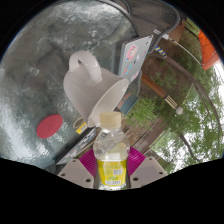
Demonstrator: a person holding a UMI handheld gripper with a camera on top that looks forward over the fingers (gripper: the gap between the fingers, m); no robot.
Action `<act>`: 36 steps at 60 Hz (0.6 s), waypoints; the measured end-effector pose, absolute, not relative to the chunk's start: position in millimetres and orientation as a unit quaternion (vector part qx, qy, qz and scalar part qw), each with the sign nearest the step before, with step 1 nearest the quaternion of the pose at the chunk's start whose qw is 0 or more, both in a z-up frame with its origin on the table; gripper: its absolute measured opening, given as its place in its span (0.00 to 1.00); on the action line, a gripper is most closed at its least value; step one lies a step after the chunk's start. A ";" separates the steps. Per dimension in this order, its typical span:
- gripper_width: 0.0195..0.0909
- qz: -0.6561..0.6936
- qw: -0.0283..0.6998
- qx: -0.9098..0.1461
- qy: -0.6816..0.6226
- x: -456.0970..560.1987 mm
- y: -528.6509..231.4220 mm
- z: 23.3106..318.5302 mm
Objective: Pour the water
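lying lower left: red cap (50, 125) on metal counter (40, 70) | tilting at centre: white jug (93, 90) | clamping bottom centre: hand-held gripper (111, 165) squeezing uncapped water bottle (111, 155) between pink pads, mouth nearing jug | showing right: greenery (175, 120)

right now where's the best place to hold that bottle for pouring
Around its mid-body label, where the claw already has the bottle, one finger at each flat side. That leaves the neck and mouth free, tilted toward the white cup ahead.
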State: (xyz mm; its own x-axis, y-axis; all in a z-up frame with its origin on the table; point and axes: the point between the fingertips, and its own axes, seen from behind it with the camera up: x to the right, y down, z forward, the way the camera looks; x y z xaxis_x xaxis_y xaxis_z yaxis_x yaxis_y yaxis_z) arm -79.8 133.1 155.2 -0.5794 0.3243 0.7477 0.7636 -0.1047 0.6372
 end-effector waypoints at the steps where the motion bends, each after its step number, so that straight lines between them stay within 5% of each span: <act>1: 0.23 -0.611 0.182 -0.424 -0.644 -79.9 124.4 159.3; 12: 0.24 -0.547 0.294 -0.534 -0.573 -82.6 136.8 169.4; 24: 0.24 -0.232 0.565 -0.772 -0.179 -75.1 122.9 175.8; 31: 0.24 -0.104 0.604 -0.790 -0.019 -41.2 135.1 174.7; 32: 0.23 -0.089 0.626 -0.775 0.013 -43.7 118.0 151.6; 36: 0.23 -0.045 0.622 -0.781 0.033 -32.3 134.5 146.7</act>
